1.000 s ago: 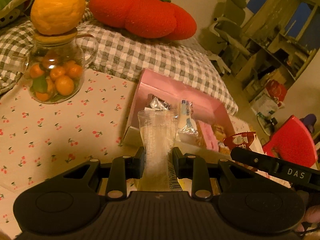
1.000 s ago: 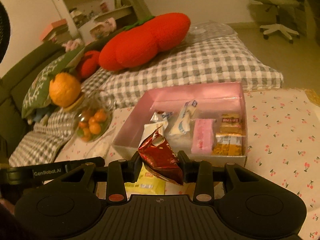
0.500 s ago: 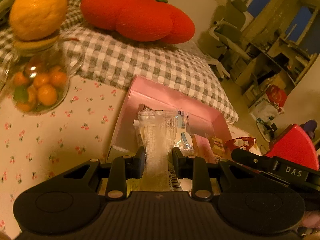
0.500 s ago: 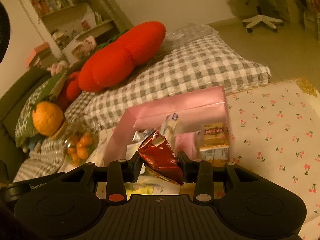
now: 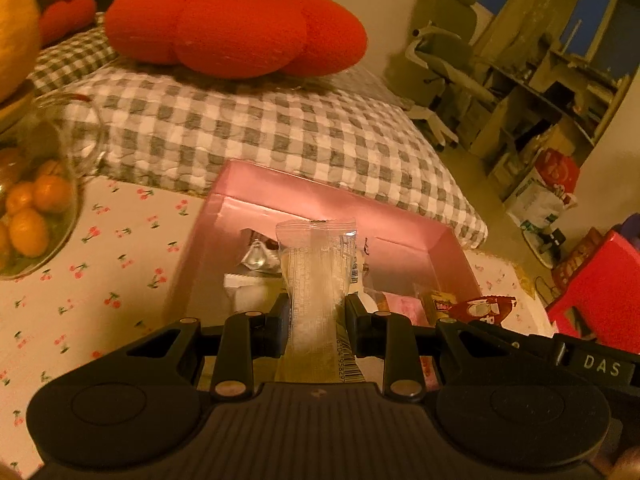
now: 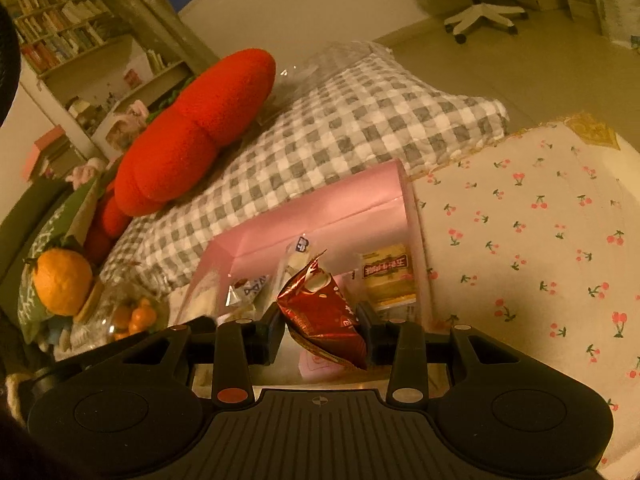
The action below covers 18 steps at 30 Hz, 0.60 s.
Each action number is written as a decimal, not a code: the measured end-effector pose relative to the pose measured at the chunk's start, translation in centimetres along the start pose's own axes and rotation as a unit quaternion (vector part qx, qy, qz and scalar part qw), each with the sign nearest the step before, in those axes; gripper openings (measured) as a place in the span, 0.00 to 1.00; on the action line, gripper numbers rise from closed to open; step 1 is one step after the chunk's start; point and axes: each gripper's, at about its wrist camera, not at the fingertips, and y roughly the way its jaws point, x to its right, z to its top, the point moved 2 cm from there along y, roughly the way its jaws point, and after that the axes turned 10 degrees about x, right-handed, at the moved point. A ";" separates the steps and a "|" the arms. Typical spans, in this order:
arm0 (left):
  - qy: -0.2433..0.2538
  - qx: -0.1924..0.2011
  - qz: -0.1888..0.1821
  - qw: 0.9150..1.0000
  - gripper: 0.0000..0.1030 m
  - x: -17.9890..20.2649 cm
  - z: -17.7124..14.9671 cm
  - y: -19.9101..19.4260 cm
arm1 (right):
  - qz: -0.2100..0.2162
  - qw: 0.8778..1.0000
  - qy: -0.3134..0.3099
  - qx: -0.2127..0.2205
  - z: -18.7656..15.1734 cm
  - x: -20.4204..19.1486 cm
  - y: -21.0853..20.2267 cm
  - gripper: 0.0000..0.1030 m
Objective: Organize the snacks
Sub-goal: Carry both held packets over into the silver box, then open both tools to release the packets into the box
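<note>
A pink box [image 5: 320, 196] with several wrapped snacks inside sits on the cherry-print cloth [image 5: 100, 264]; it also shows in the right wrist view [image 6: 320, 208]. My left gripper [image 5: 316, 316] is shut on a clear snack packet [image 5: 316, 264], held over the box's near left part. My right gripper [image 6: 322, 328] is shut on a red snack packet [image 6: 320, 308], held over the box's near edge; that packet also shows in the left wrist view [image 5: 484, 308]. Snacks in the box include a pink packet [image 5: 404, 308] and a yellow packet [image 6: 386, 276].
A glass jar of small oranges [image 5: 28, 208] stands left of the box, with a large orange [image 6: 62, 280] on its lid. Behind the box lies a grey checked cushion [image 5: 240, 132] with a red plush [image 5: 232, 24]. The cloth [image 6: 540, 240] extends right.
Both grippers have moved forward over the pink box with their packets still held. The jar has slid toward the left edge of the left wrist view.
</note>
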 end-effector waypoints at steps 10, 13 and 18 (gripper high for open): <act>0.017 -0.002 0.001 1.000 0.25 0.9 -0.6 1.1 | 0.001 0.999 -0.033 0.002 -0.4 -0.8 0.3 0.40; 0.016 0.003 0.004 1.000 0.30 0.9 -0.5 0.9 | 0.000 0.999 -0.032 0.004 -0.2 -0.7 0.1 0.48; 0.017 0.007 0.004 1.000 0.44 0.8 -0.3 0.2 | -0.005 0.999 -0.037 0.005 -0.1 -0.7 -0.2 0.55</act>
